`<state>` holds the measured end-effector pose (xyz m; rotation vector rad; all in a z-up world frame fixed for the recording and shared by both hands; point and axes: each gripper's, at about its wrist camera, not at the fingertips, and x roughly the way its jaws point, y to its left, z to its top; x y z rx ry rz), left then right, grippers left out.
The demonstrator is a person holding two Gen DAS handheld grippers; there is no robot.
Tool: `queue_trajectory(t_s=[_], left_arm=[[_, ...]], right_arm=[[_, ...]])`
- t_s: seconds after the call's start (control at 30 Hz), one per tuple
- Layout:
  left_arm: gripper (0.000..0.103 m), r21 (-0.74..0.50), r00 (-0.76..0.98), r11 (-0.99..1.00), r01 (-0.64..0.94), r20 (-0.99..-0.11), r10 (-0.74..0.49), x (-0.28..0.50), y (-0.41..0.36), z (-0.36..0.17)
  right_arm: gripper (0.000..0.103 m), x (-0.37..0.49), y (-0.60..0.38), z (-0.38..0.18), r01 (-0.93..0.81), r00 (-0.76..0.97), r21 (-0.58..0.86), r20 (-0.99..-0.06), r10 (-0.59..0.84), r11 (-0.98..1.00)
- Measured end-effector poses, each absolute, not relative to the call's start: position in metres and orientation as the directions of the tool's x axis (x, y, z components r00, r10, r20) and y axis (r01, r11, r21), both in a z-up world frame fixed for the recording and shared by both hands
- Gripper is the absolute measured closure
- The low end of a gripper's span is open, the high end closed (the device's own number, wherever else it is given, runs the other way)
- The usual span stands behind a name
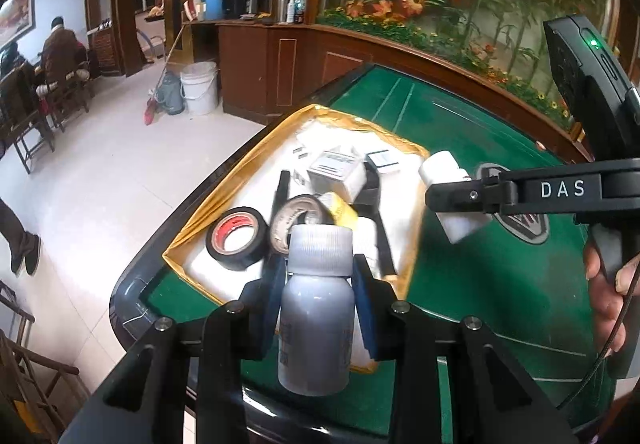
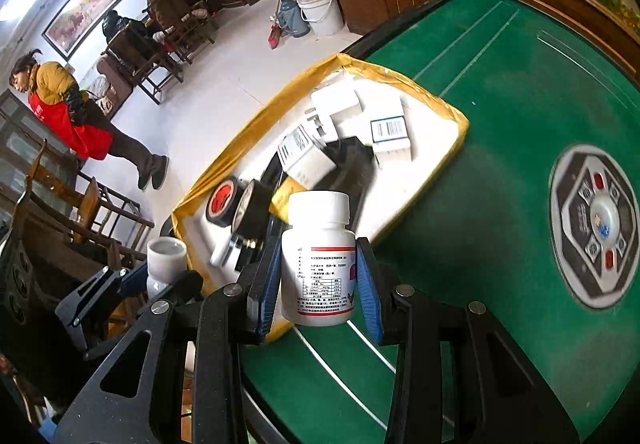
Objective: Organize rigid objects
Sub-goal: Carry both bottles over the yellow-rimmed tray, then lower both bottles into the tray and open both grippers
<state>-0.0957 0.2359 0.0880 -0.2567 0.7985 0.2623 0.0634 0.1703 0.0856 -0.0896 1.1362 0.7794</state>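
Bottles are being carried over the green table [image 2: 520, 104], beside the yellow-edged tray [image 2: 448, 106] filling the frame centre. Left gripper [image 1: 318, 284] is clamping a grey bottle [image 1: 316, 308] at lower centre; right gripper [image 2: 318, 276] is clamping a white labelled bottle [image 2: 318, 264]. Both bottles are looking light, stiff and smooth, so gripping mid-body below the cap is suiting best. Only the right view is showing the table's round control panel [image 2: 596, 224]; only the left is showing the tape roll [image 1: 236, 238] face-on.

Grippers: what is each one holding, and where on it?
Left gripper: plain white bottle, pads on its shoulder below the cap. Right gripper: labelled white bottle, pads on its body.
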Motion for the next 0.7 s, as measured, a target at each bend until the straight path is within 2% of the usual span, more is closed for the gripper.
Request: queue_trajectory(t_s=[0.3,0.7], left_arm=[[0.069,-0.165,0.633,0.912,-0.375,-0.764,0.122,-0.077,0.268,0.067],[0.069,-0.126,0.6,0.918,-0.376,-0.788,0.137,-0.043,0.275,0.057]], right_arm=[[0.067,0.087,0.202,0.075,-0.602,0.196,0.296,-0.846,0.496,0.742],[0.067,0.124,0.226,0.065,-0.549,0.237,0.264,-0.861,0.451,0.793]])
